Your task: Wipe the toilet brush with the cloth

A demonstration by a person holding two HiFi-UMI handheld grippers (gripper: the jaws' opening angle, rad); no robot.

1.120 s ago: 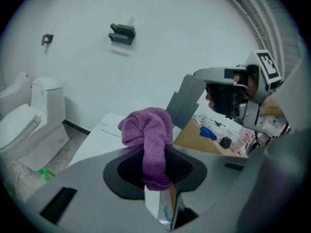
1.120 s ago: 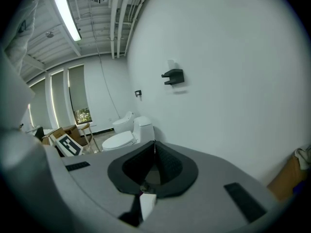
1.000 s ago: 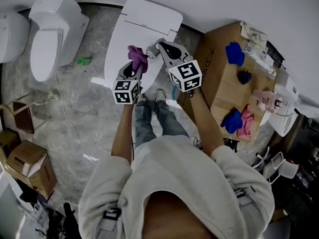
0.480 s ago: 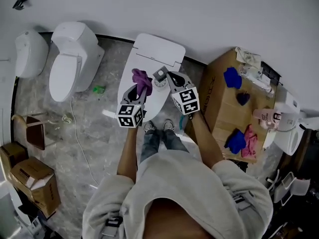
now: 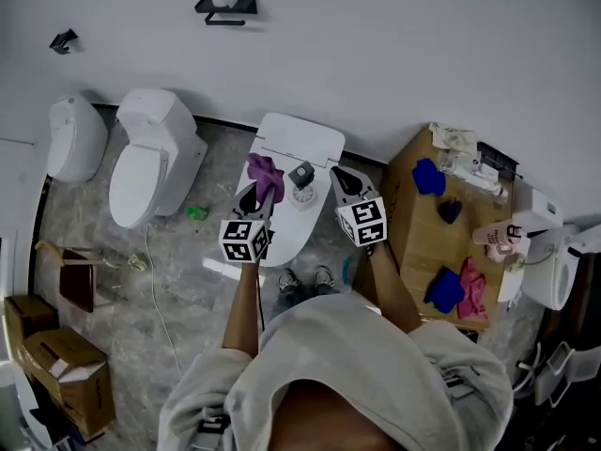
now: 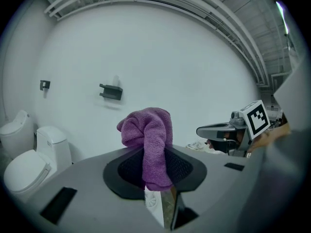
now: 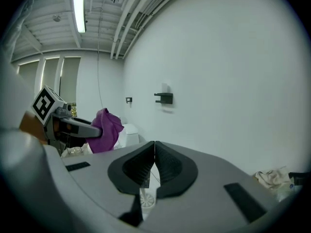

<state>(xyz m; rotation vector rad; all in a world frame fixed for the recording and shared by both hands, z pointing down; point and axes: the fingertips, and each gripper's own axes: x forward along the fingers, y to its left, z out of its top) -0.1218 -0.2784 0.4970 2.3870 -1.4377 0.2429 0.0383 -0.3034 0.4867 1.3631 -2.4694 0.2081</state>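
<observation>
A toilet brush (image 5: 300, 185) with a dark grey top stands in its white holder on the shut lid of the middle toilet (image 5: 281, 236). My left gripper (image 5: 255, 194) is just left of it, shut on a purple cloth (image 5: 265, 171) that bunches above the jaws (image 6: 148, 137). My right gripper (image 5: 335, 174) is just right of the brush and apart from it. Its jaws are shut (image 7: 154, 147) with nothing seen between the pads. Both gripper views face the white wall. A white perforated piece (image 7: 146, 198) shows below the right jaws.
A second toilet (image 5: 143, 170) and another white fixture (image 5: 71, 139) stand to the left. At right, a cardboard box (image 5: 413, 216) carries blue cloths (image 5: 427, 176), a pink cloth (image 5: 471, 289) and bottles. A paper holder (image 5: 225, 2) hangs on the wall. Small cartons (image 5: 56, 376) sit at the lower left.
The head view has lifted and now takes in more wall. My right gripper has drawn away to the right of the brush's top. The left gripper still holds the cloth beside it.
</observation>
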